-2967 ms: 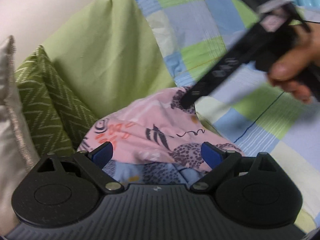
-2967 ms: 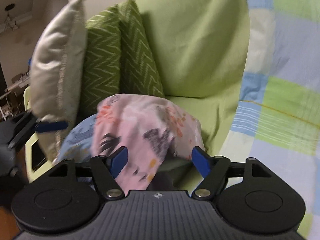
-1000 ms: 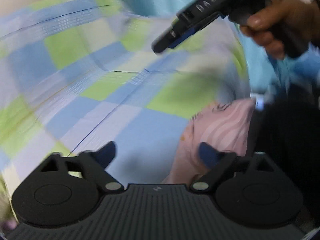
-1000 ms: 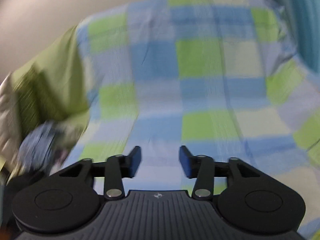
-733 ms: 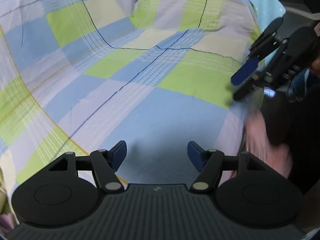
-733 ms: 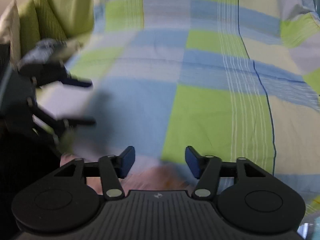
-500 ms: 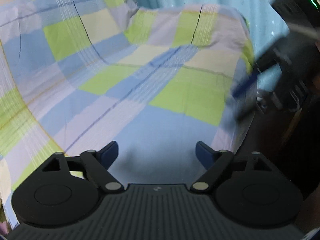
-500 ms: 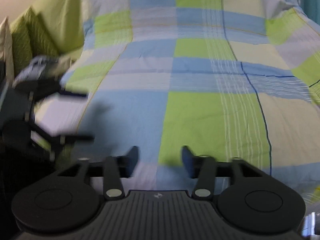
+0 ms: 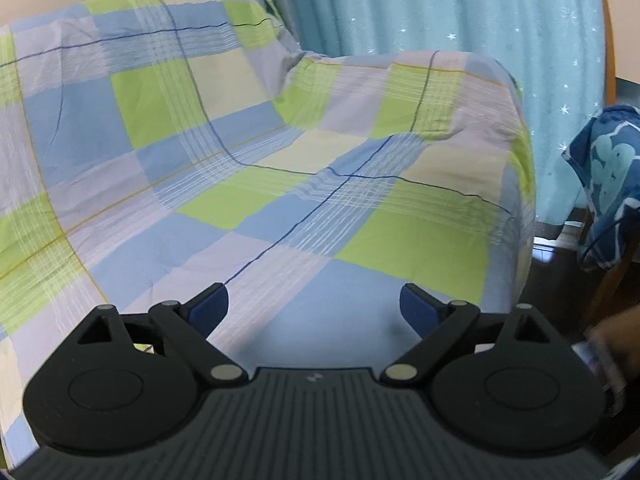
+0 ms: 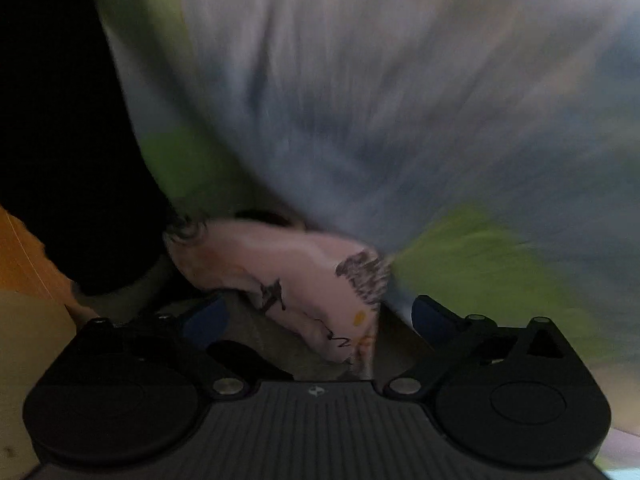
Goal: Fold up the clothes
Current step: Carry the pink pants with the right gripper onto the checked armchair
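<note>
**Garment off the sheet; right gripper over it**

Where the right wrist view showed the flat checked sheet (image 9: 280, 184) half a second ago, it now tilts down at a pink printed garment (image 10: 296, 280) hanging low at the sheet's edge, apparently on the floor; heavy blur hides detail. Judged result: folding cannot start until the garment is retrieved. It lies between and just beyond the right gripper (image 10: 320, 316), jaws wide, holding nothing. Left gripper (image 9: 314, 306) hovers over bare sheet, jaws wide, empty.
</note>
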Tool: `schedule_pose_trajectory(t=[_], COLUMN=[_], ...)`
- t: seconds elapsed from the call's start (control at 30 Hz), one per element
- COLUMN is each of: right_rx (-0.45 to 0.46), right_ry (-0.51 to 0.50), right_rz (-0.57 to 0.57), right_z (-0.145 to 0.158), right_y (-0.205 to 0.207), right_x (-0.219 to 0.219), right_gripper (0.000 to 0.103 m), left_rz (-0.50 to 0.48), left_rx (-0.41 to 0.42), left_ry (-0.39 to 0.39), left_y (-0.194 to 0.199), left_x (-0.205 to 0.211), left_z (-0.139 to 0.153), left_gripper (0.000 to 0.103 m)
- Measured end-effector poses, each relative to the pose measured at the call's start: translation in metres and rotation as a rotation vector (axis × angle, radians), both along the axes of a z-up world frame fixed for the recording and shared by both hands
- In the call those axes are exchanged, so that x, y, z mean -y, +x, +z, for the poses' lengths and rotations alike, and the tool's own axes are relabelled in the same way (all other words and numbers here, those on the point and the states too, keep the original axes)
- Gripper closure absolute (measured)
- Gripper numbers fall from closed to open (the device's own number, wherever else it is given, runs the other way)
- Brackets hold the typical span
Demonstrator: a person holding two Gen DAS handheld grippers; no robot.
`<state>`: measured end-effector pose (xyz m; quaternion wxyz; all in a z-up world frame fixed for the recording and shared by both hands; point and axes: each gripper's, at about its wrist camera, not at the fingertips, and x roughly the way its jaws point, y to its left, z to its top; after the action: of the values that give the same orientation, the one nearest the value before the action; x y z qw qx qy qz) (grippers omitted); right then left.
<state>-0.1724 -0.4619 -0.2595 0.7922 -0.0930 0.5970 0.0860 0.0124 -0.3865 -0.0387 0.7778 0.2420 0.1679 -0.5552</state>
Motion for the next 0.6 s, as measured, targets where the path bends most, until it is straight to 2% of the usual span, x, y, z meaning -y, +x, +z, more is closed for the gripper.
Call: schedule_pose_trajectory(t=[0.1, 0.17, 0.23, 0.27, 0.3, 0.33, 0.37, 0.47, 0.53, 0.6], right_rx=[-0.043, -0.023, 0.009, 0.013, 0.016, 0.007, 0.018, 0.057, 0.086, 0.146], right_ry=[0.012, 0.033, 0.069, 0.09, 0.112, 0.113, 0.103, 0.071, 0.058, 0.037], right_rz=[0.037, 0.026, -0.004, -0.019, -0.033, -0.043, -0.048, -0.055, -0.049, -0.036], right_z=[-0.041, -0.055, -0.066, -0.068, -0.071, -0.072, -0.068, -0.041, -0.013, 0.031], right_y=[0.012, 0.019, 0.025, 0.025, 0.026, 0.025, 0.021, 0.006, -0.006, -0.023], right_x=[0.008, 0.008, 0.01, 0.011, 0.012, 0.011, 0.01, 0.005, 0.001, -0.005], right_gripper=[0.002, 0.002, 0.009, 0.031, 0.066, 0.082, 0.091, 0.094, 0.095, 0.095], left_rz=[0.028, 0.047, 0.062, 0.067, 0.072, 0.074, 0.076, 0.092, 0.098, 0.108], left_rx=[-0.027, -0.05, -0.067, -0.07, -0.074, -0.068, -0.061, -0.055, -0.048, -0.036], left_ry=[-0.027, -0.045, -0.06, -0.064, -0.069, -0.066, -0.064, -0.062, -0.071, -0.085], left_y=[0.009, 0.015, 0.02, 0.021, 0.023, 0.023, 0.023, 0.022, 0.02, 0.017], left_x=[0.0, -0.004, -0.006, -0.008, -0.009, -0.009, -0.01, -0.013, -0.018, -0.025], left_z=[-0.002, -0.003, -0.002, -0.002, -0.001, -0.001, -0.002, 0.0, 0.005, 0.013], left_gripper=[0.012, 0.012, 0.012, 0.012, 0.012, 0.012, 0.012, 0.012, 0.012, 0.011])
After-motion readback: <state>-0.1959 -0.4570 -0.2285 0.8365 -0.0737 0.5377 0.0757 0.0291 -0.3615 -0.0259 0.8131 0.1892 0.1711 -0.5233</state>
